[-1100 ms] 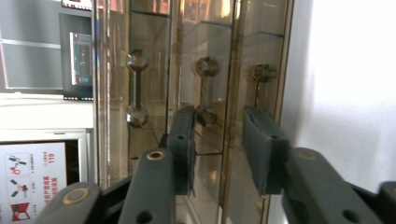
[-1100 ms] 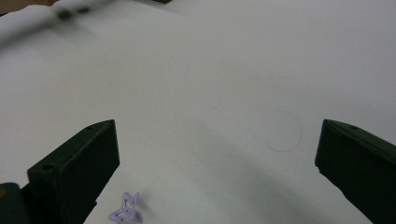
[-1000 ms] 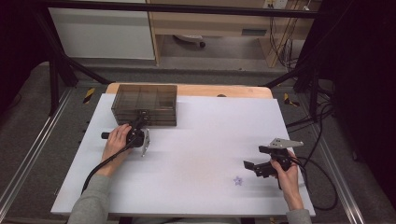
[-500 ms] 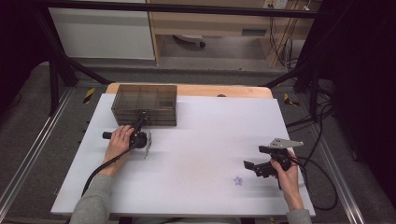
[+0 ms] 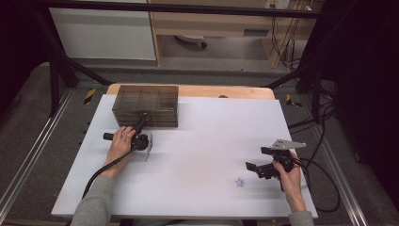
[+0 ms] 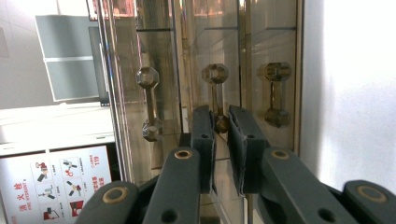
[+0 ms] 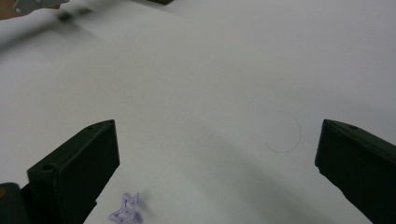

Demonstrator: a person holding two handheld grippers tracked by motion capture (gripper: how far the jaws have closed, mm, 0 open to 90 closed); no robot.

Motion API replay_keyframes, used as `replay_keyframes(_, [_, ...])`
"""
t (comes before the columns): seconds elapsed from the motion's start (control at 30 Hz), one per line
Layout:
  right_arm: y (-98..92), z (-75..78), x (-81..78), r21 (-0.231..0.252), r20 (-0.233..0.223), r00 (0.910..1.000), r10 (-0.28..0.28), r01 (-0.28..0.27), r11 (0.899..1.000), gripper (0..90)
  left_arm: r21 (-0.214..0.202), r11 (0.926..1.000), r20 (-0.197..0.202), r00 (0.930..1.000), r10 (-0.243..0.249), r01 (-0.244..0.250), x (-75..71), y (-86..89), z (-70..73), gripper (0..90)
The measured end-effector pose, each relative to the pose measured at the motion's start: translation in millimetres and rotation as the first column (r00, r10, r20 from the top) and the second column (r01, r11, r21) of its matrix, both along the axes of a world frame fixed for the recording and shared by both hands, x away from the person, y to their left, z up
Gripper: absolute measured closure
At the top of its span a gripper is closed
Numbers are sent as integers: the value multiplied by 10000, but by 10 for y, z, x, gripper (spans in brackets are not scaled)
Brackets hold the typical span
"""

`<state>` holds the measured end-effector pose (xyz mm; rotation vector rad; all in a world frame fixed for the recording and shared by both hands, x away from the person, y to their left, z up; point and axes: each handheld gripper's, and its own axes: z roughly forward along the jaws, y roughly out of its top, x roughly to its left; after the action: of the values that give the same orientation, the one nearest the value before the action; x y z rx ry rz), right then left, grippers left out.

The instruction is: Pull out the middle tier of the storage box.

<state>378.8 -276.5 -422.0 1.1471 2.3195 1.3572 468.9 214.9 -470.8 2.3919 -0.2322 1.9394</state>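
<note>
Worktop [image 5: 197, 141]: we see a white sheet, drawer box [image 5: 146, 104] at its far left corner.
Left gripper [image 6: 221, 122]: fingers just closed, pinching the middle handle [image 6: 216, 95].
Right gripper [image 7: 215, 163]: fingers spread by the purple star [image 7: 126, 211].
Risk: we judge the thin handle may slip, or the light box drag.

On the white table [image 5: 197, 141] stood one smoky translucent plastic drawer cabinet [image 5: 146, 104] with three faceted clear handles [image 6: 215, 98], one small purple star-shaped trinket [image 5: 240, 182], and two black handheld grippers [image 5: 141, 123].

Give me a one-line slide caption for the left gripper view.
Left gripper, jaws just closed, pinching the middle drawer handle of a smoky transparent drawer box.
</note>
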Motion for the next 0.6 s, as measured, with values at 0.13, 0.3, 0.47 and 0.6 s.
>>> replay_keyframes(0.13, [0,-1,0,-15,9,10000,11,-11,10000,5,33,10000,10,10000,-51,51,-2,6,1,806])
replay_keyframes(0.3, [-1,1,-1,13,6,10000,-7,7,10000,5,30,10000,23,10000,-69,69,-14,14,9,807])
replay_keyframes(0.47, [-1,2,-2,16,6,10000,-8,8,10000,5,-26,9999,39,9999,-125,125,-44,14,31,808])
replay_keyframes(0.6, [0,2,-4,22,-5,10000,-10,10,10000,5,-69,9999,-8,9999,-153,153,-77,23,39,808])
